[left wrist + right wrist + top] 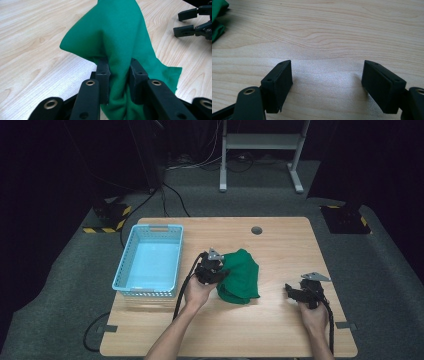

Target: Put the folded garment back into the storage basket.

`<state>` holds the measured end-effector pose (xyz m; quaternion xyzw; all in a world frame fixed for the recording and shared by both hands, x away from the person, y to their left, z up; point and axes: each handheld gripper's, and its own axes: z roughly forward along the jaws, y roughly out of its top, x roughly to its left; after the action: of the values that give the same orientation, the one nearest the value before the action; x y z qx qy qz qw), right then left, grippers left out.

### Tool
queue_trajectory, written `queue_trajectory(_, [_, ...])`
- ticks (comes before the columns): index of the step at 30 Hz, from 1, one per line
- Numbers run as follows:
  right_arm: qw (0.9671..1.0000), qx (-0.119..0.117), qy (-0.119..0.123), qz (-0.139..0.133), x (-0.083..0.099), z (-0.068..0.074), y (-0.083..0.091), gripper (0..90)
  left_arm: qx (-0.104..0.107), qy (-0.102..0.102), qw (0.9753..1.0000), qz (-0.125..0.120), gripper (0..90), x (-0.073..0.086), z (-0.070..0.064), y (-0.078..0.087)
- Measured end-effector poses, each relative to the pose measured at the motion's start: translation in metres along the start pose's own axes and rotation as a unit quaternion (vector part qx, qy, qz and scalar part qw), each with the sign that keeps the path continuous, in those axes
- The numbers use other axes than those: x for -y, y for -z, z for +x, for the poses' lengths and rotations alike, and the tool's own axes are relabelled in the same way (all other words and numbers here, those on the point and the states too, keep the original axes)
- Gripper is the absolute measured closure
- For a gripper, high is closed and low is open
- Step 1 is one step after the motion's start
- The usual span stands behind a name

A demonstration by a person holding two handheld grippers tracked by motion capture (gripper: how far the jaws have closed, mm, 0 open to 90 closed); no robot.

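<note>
Clamping a fold of the green cloth [117, 37]: left gripper [119, 82], jaws closed down to the thickness of the fabric, cloth bunched between the pads and rising in a peak beyond them. High view puts the left gripper [214, 270] at the cloth's [242, 275] left edge, near table centre. Rest of the cloth lies crumpled on the wood to the right of the jaws.

Right gripper [327, 82]: jaws wide apart, nothing between them, bare wood beneath. In the high view it [291, 291] sits near the table's right edge, well apart from the cloth, jaws pointing left toward it. A corner of the cloth [217, 17] shows at the top left of the right gripper view. The right gripper [192, 22] also appears top right of the left gripper view, jaws spread.

Surface: light wood table [280, 330], visible grain, a round cable hole [256, 230] near the far edge. Cables trail from both grippers toward the near edge.

Container: light blue plastic basket [131, 247] with perforated walls, on the left part of the table, just left of the left gripper. Nothing inside it.

Room: dark surroundings, grey carpet floor [65, 270], a white metal stand [260, 150] behind the table, loose cables on the floor, yellow-black hazard tape [107, 222] on the floor at far left and far right.
</note>
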<state>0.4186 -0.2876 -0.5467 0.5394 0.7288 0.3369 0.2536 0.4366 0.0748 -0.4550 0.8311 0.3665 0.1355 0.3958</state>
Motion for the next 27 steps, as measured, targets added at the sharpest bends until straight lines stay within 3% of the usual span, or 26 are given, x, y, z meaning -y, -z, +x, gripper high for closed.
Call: queue_trajectory(27, [1.0, -0.001, 0.0, 0.0, -0.001, 0.001, -0.001, 24.7, -0.01, 0.002, 0.9999, -0.003, 73.7, -0.015, 0.013, 0.024])
